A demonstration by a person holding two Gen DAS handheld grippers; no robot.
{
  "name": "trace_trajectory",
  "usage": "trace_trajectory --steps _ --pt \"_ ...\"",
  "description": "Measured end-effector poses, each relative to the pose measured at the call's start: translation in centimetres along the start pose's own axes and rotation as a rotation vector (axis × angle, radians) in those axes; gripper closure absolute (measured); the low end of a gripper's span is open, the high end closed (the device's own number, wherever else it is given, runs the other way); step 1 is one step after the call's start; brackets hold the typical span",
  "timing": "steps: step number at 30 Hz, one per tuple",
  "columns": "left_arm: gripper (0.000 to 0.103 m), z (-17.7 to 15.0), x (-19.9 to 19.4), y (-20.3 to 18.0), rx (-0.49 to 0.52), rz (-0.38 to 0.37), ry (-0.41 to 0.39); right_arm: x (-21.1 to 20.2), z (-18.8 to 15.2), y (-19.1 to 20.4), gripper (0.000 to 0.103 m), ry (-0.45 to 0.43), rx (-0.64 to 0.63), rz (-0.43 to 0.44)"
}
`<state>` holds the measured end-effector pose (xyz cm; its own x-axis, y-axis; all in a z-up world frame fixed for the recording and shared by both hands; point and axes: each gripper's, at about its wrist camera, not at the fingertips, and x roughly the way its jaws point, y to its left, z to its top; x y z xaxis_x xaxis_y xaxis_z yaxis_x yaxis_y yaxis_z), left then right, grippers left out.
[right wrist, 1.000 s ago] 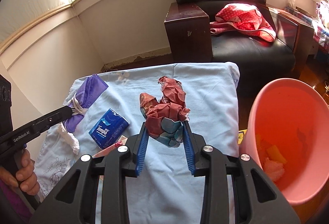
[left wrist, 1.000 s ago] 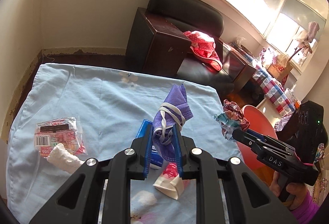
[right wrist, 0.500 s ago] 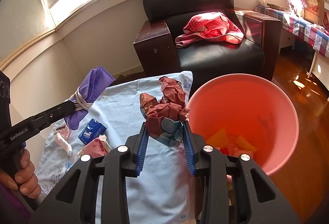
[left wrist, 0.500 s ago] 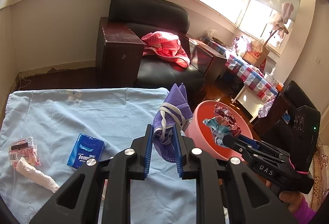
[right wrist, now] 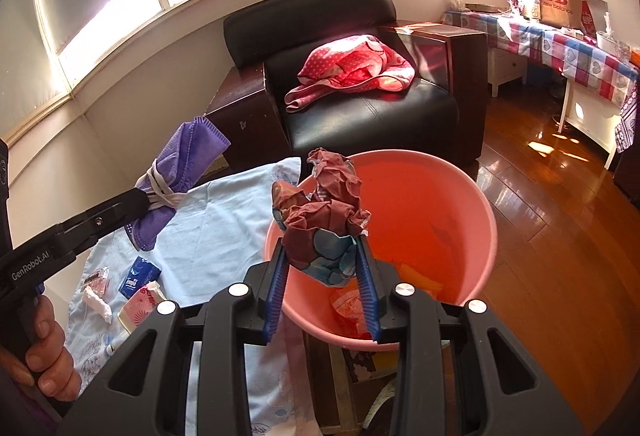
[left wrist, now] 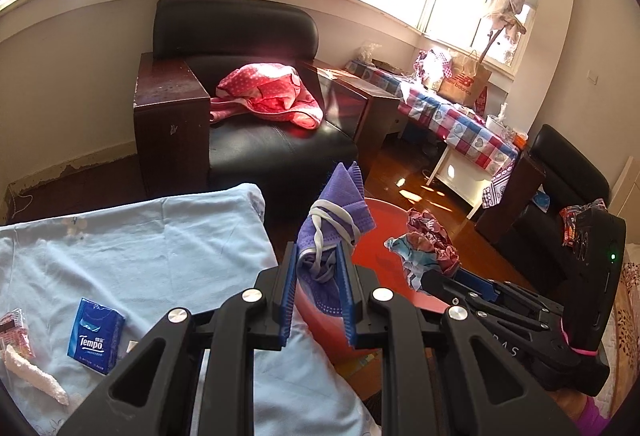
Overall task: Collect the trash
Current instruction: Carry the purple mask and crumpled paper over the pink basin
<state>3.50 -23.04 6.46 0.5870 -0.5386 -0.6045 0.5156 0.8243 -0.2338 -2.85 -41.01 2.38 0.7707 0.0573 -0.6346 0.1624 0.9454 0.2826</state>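
Right tool (right wrist: 322, 268) pinched a crumpled wrapper (right wrist: 322, 220), light and springy so mid-wad grip worked, over the pink bin (right wrist: 472, 196), while left tool (left wrist: 318, 284) clamped a soft mask (left wrist: 334, 220) near its rim.

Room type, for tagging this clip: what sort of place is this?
Probably a home living room: a black armchair with a pink cloth on it, polished wood flooring, and a side table under a checked tablecloth.

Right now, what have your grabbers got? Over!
Left gripper shut on purple mask. Right gripper shut on crumpled wrapper, over pink bin. Nothing blocking.
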Motion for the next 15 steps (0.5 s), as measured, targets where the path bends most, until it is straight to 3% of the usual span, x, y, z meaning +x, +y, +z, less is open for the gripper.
trace_trajectory --steps 8,15 --pt "0.085 0.0 3.1 -3.2 0.027 -0.023 0.037 -0.2 0.0 -2.0 0.069 -0.002 0.013 -0.057" --pt "0.085 -0.4 5.6 -3.7 0.029 -0.019 0.081 0.1 -0.2 -2.8 0.069 0.000 -0.016 -0.116"
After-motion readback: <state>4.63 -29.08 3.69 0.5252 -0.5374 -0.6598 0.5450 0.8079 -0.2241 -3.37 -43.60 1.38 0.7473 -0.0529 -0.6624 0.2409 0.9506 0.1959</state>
